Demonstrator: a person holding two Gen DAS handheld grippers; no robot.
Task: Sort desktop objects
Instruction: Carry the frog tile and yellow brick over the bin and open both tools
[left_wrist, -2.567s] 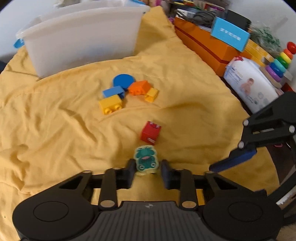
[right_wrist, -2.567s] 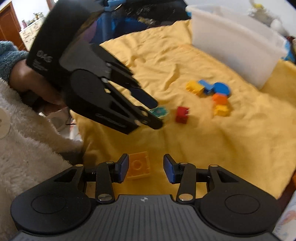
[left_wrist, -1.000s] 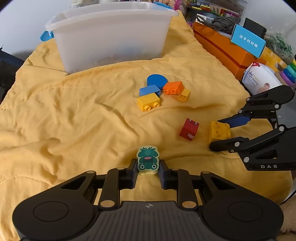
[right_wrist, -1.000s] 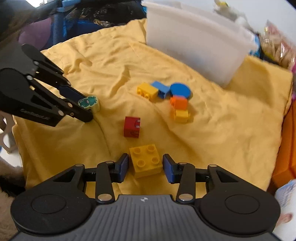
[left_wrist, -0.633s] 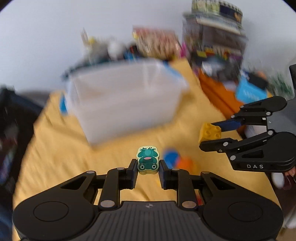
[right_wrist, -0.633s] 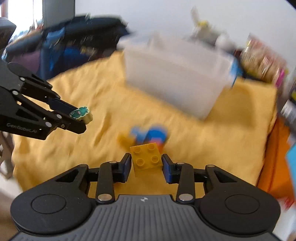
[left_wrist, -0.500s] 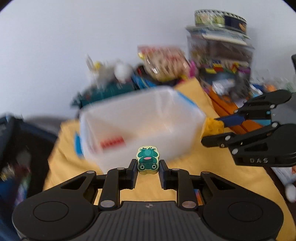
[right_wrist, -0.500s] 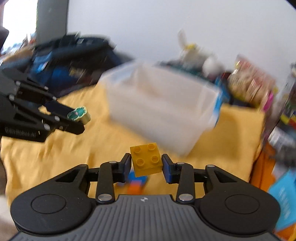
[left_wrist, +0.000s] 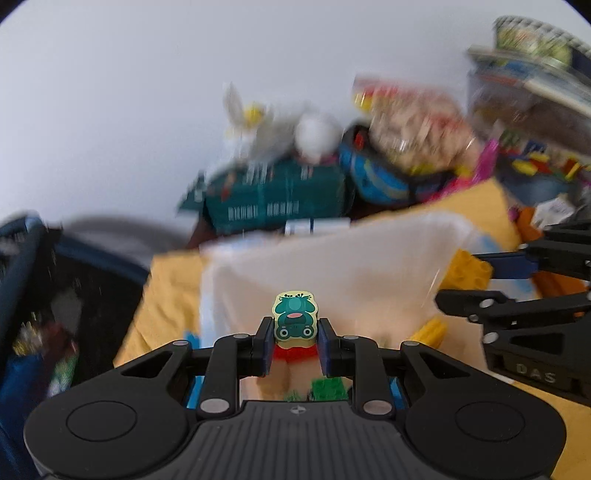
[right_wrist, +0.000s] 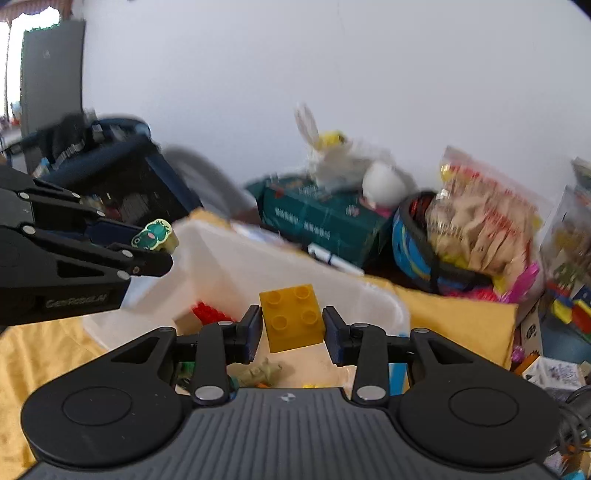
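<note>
My left gripper (left_wrist: 294, 334) is shut on a green frog block (left_wrist: 294, 320) and holds it above the open white plastic bin (left_wrist: 332, 266). My right gripper (right_wrist: 292, 323) is shut on a yellow four-stud brick (right_wrist: 291, 317), also over the bin (right_wrist: 229, 266). The left gripper and frog block (right_wrist: 153, 233) show at the left of the right wrist view. The right gripper with its yellow brick (left_wrist: 469, 273) shows at the right of the left wrist view. A red brick (right_wrist: 210, 313) and several small toys lie inside the bin.
The bin stands on a yellow cloth (right_wrist: 454, 314). Behind it are a green box (right_wrist: 321, 218), a white plush toy (right_wrist: 343, 162) and a snack bag (right_wrist: 480, 218). A dark blue crate (right_wrist: 122, 173) is at the back left. The view is motion-blurred.
Both grippers have lifted from the cloth with their blocks and moved forward. They now hang over the bin's opening, where before the bin was farther ahead.
</note>
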